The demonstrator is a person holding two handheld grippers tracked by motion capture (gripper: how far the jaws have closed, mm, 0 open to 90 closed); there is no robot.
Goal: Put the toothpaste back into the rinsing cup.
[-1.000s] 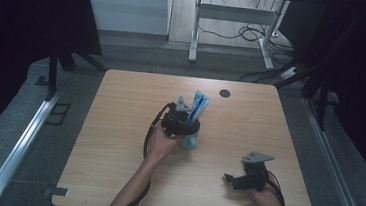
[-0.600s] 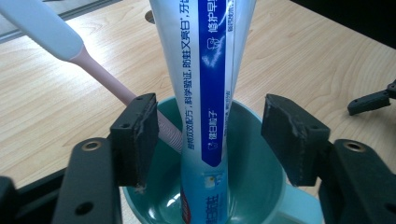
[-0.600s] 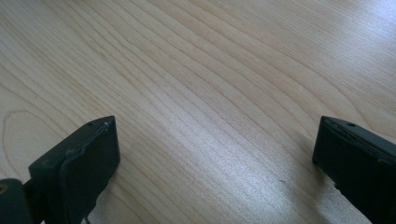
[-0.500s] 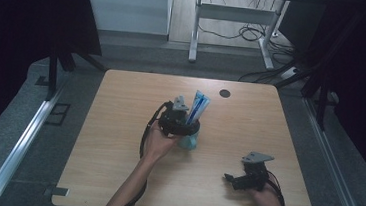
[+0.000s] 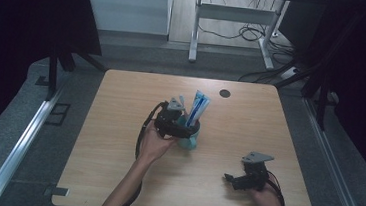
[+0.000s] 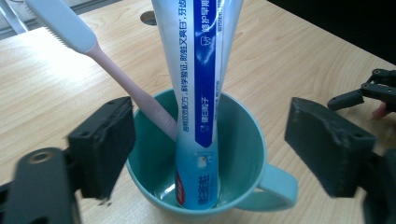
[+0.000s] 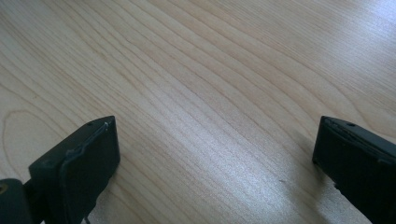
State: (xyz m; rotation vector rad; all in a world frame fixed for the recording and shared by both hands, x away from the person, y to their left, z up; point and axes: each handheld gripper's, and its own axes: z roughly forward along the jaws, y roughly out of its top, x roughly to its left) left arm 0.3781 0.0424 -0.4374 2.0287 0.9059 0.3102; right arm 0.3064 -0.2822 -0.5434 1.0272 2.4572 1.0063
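The toothpaste tube [image 6: 201,84] standing in the teal cup [image 6: 243,154] carries Chinese print in white on its blue band, too small to read surely.

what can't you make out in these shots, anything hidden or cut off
- Toothpaste tube: top cut off by the upper edge of the left gripper view.
- Teal mug: in the high view, mostly hidden behind the left hand-held gripper.
- Toothbrush: lower end hidden inside the mug.
- Tube's print: too small to read in the high view.
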